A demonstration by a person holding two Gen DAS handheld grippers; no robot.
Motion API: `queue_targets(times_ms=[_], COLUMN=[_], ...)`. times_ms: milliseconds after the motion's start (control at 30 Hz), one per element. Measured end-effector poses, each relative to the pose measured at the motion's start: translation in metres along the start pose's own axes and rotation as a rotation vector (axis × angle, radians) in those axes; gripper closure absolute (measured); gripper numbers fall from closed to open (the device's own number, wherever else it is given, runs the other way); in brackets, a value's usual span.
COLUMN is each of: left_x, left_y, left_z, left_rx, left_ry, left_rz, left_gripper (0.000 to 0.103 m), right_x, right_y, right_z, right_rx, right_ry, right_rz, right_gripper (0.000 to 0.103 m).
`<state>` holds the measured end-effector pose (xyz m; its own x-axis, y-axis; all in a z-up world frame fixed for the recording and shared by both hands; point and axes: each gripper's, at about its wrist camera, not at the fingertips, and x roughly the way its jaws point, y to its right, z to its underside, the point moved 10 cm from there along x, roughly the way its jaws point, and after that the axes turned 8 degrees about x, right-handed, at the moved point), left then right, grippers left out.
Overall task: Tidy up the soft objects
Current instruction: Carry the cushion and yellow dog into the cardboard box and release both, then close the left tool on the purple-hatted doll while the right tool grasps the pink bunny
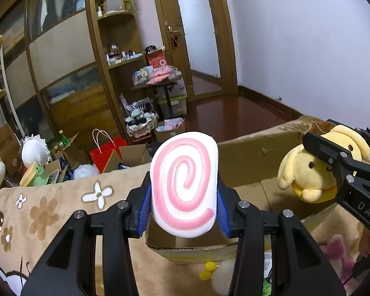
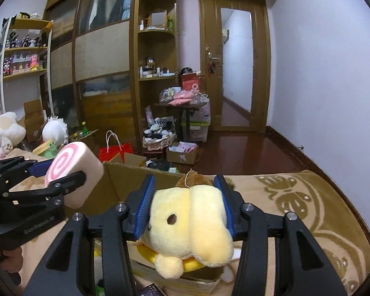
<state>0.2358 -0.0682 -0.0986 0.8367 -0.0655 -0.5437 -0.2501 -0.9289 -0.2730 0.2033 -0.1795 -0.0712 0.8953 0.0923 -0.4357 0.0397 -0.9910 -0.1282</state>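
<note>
Left tongs [image 1: 185,209]: clamped on pink-swirl roll cushion [image 1: 185,185], held above cardboard box [image 1: 259,155]. Right tongs [image 2: 186,209]: gripping yellow plush dog [image 2: 187,224], over the same box, on patterned bed blanket [image 1: 49,212].

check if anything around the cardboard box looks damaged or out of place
The cardboard box has a frayed, torn rim at its far corner. Two small yellow balls lie loose on the blanket outside it. Otherwise nothing stands out.
</note>
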Motion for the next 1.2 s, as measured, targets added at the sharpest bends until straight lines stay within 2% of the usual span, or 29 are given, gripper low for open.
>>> queue_targets(times_ms=[367,567,633,767,833,867,967,1033,1133,1200], left_x=[0.013,0.012,0.012,0.012,0.012,0.011,0.008,0.006,0.000,-0.004], left_y=[0.014,0.009,0.008,0.001,-0.002,-0.004,-0.008,-0.012,-0.016,-0.018], left_z=[0.018,0.019,0.019,0.020,0.022,0.022,0.025,0.025,0.024,0.025], left_rx=[0.039,0.021,0.011,-0.003,-0.007,-0.009,-0.014,-0.029,-0.041,-0.041], left_ry=[-0.059,-0.057,-0.057,-0.062,-0.067,-0.068,-0.078,-0.082,-0.069,-0.071], left_rz=[0.030,0.020,0.028,0.026,0.022,0.017,0.009,0.003,0.000,0.001], left_gripper=[0.057,0.046,0.037,0.032,0.026,0.025,0.021,0.013,0.010,0.009], right_x=[0.013,0.016,0.016,0.015,0.014,0.013,0.009,0.007,0.001,-0.004], right_y=[0.000,0.004,0.004,0.002,0.001,0.001,0.001,0.001,0.001,0.002], right_z=[0.016,0.020,0.020,0.019,0.019,0.019,0.017,0.016,0.014,0.012], right_rx=[0.024,0.059,0.063,0.053,0.050,0.051,0.053,0.059,0.066,0.070], right_ry=[-0.058,-0.077,-0.077,-0.069,-0.068,-0.067,-0.058,-0.057,-0.049,-0.046], right_rz=[-0.005,-0.018,-0.015,-0.010,-0.011,-0.014,-0.014,-0.014,-0.013,-0.006], right_gripper=[0.048,0.045,0.043,0.042,0.036,0.032,0.026,0.017,0.011,0.004])
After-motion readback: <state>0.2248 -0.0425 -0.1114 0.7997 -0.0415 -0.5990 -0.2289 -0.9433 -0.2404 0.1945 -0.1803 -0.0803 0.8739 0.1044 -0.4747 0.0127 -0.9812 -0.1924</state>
